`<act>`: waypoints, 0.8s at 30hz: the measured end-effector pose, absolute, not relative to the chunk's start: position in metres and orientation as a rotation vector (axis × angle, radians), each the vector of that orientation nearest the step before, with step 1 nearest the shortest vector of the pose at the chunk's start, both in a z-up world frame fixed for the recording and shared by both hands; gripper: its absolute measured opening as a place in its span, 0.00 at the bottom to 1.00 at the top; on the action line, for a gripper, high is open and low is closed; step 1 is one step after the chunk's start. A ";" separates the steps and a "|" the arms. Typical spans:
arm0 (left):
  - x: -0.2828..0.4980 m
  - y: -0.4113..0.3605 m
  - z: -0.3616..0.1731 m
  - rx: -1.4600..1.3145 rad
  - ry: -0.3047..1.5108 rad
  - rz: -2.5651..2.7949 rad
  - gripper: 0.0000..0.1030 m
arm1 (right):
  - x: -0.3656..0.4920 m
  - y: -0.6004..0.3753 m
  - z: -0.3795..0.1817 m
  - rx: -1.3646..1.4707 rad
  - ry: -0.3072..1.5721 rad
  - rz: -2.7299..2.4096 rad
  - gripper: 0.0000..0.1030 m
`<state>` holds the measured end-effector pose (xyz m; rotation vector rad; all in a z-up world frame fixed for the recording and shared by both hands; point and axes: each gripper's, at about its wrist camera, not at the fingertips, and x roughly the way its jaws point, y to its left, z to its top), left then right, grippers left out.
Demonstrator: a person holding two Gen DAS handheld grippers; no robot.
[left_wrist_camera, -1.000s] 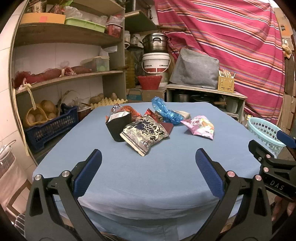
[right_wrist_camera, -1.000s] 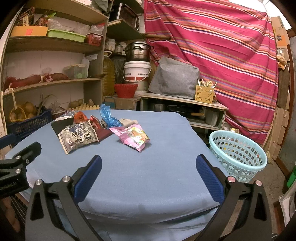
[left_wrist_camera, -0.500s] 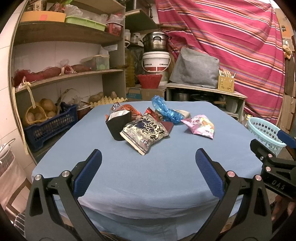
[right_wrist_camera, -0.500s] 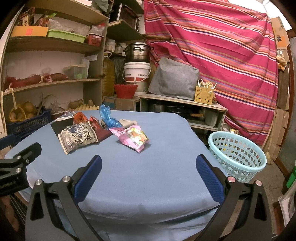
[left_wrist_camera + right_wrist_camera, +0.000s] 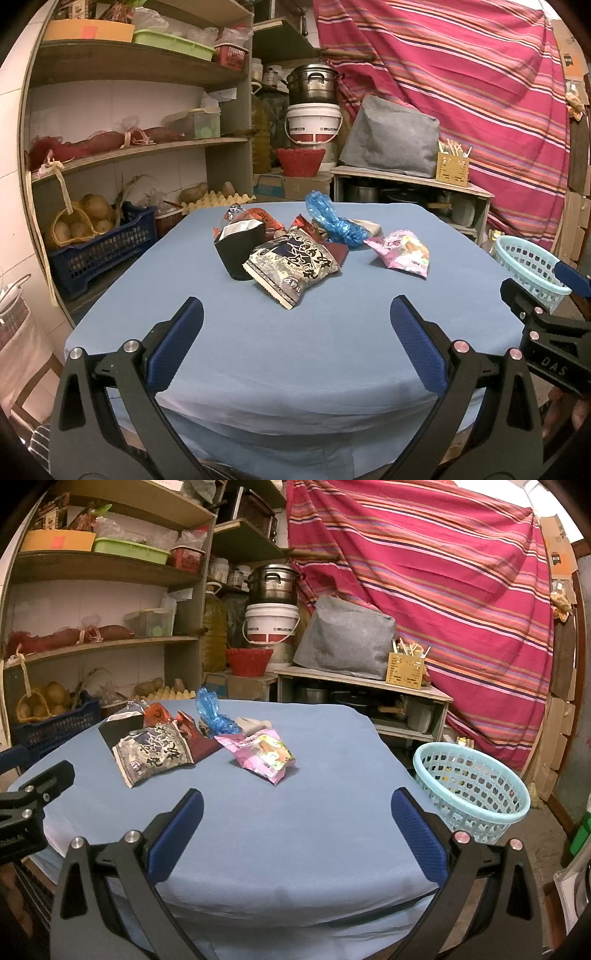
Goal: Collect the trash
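1. I hold my left gripper above the near edge of a table covered in blue cloth. Its jaws are spread wide and hold nothing.
2. My right gripper sits just beside it, also over the near edge, jaws wide and empty. Its black frame shows at the right edge of the left wrist view.
3. The trash lies in a loose cluster toward the far side of the table, well apart from both grippers.
4. Nearest my left gripper is a grey and black snack bag, straight ahead of it.
5. A black paper cup touches that bag on its left side.
6. Red wrappers and a crumpled blue plastic bag lie behind them, closer to the far edge.
7. A pink snack packet lies apart from the cluster on its right, ahead of my right gripper and slightly left.
8. A pale blue plastic basket stands on the floor past the table's right edge.
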<state>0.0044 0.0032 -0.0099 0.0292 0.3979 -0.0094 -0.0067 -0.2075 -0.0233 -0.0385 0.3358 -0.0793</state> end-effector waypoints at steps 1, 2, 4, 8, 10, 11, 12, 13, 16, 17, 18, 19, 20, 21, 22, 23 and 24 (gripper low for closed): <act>0.004 0.003 -0.010 0.028 0.398 -0.009 0.95 | -0.007 -0.207 -0.023 -0.039 0.336 -0.080 0.96; 0.004 0.003 -0.010 0.028 0.398 -0.010 0.95 | -0.006 -0.208 -0.024 -0.039 0.338 -0.080 0.96; 0.004 0.003 -0.010 0.027 0.399 -0.010 0.95 | -0.006 -0.209 -0.025 -0.039 0.339 -0.080 0.96; 0.005 0.004 -0.010 0.028 0.399 -0.010 0.95 | -0.006 -0.208 -0.025 -0.039 0.339 -0.080 0.96; 0.005 0.004 -0.010 0.027 0.399 -0.010 0.95 | -0.006 -0.208 -0.025 -0.039 0.339 -0.080 0.96; 0.005 0.004 -0.010 0.026 0.400 -0.010 0.95 | -0.006 -0.208 -0.025 -0.039 0.339 -0.081 0.96; 0.005 0.004 -0.010 0.026 0.399 -0.010 0.95 | -0.006 -0.208 -0.025 -0.040 0.338 -0.081 0.96; 0.005 0.004 -0.010 0.026 0.398 -0.009 0.95 | -0.006 -0.208 -0.025 -0.040 0.338 -0.082 0.96; 0.005 0.003 -0.009 0.026 0.400 -0.009 0.95 | -0.006 -0.208 -0.024 -0.039 0.339 -0.081 0.96; 0.005 0.004 -0.009 0.025 0.400 -0.010 0.95 | -0.005 -0.208 -0.025 -0.039 0.339 -0.081 0.96; 0.005 0.004 -0.009 0.025 0.400 -0.010 0.95 | -0.005 -0.208 -0.024 -0.039 0.339 -0.081 0.96; 0.005 0.004 -0.009 0.025 0.399 -0.009 0.95 | -0.005 -0.208 -0.024 -0.039 0.339 -0.082 0.96; 0.005 0.004 -0.009 0.026 0.398 -0.009 0.95 | -0.005 -0.208 -0.024 -0.039 0.340 -0.081 0.96; 0.004 0.002 -0.009 0.026 0.398 -0.008 0.95 | -0.005 -0.208 -0.025 -0.039 0.339 -0.082 0.96; 0.005 0.004 -0.009 0.025 0.400 -0.010 0.95 | -0.005 -0.208 -0.024 -0.040 0.338 -0.082 0.96; 0.005 0.004 -0.009 0.025 0.401 -0.010 0.95 | -0.005 -0.208 -0.024 -0.041 0.338 -0.082 0.96; 0.005 0.004 -0.009 0.025 0.401 -0.009 0.95 | -0.005 -0.208 -0.024 -0.040 0.338 -0.082 0.96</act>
